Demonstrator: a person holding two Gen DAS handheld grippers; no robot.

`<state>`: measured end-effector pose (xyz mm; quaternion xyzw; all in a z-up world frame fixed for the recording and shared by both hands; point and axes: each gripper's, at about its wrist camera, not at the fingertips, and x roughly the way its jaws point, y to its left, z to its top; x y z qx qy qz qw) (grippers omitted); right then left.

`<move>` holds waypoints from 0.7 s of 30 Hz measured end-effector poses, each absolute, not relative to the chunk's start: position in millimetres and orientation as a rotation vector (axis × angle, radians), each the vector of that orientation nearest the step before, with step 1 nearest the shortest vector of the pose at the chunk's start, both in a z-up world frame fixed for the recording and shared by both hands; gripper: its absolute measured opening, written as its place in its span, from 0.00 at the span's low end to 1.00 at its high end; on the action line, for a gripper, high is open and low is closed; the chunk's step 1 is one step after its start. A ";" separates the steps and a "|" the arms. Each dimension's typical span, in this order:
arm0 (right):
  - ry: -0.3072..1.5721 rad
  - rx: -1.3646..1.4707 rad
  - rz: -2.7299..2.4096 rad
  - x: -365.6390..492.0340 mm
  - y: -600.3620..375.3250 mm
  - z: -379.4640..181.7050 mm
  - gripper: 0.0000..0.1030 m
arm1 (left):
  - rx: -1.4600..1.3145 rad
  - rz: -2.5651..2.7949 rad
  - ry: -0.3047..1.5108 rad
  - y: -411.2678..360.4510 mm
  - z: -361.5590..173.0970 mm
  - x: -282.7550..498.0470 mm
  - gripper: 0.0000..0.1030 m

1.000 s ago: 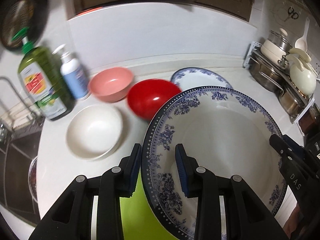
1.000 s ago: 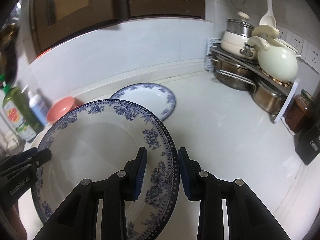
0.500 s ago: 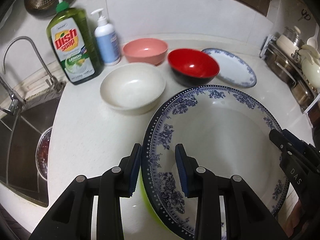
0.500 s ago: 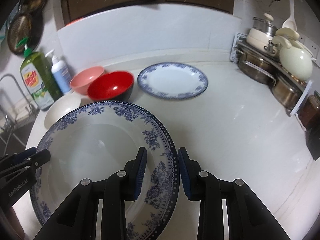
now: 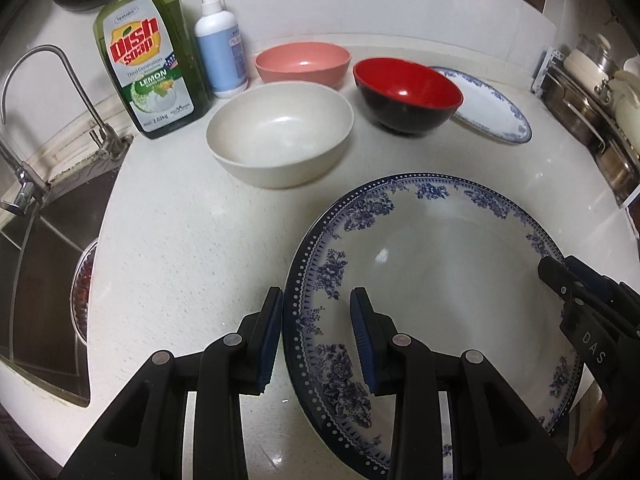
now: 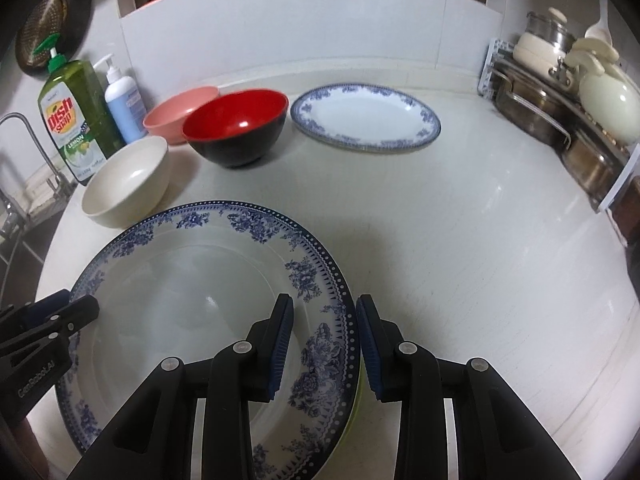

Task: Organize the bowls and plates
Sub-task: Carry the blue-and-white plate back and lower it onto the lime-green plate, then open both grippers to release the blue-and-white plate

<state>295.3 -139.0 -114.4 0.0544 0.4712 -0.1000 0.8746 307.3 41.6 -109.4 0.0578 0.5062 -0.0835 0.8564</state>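
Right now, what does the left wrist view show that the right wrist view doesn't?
Only the left wrist view shows the sink basin beside the counter. Only the right wrist view shows the cream kettle and ladle on the pot rack. Both show the big blue-patterned plate with a gripper straddling each side of its rim, three bowls, the smaller plate and the dish soap.

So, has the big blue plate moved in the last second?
Yes. The big plate overlapped the small plate earlier; now counter shows between them: it drew back.
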 end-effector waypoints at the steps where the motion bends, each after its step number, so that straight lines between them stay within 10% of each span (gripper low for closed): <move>1: 0.988 0.116 -0.210 295.3 -139.4 -115.8 0.33 | 0.120 -0.181 1.071 41.1 -111.7 307.5 0.33; 21: 1.029 0.128 -0.202 298.2 -144.4 -132.6 0.36 | 0.119 -0.180 1.134 35.9 -134.2 306.1 0.33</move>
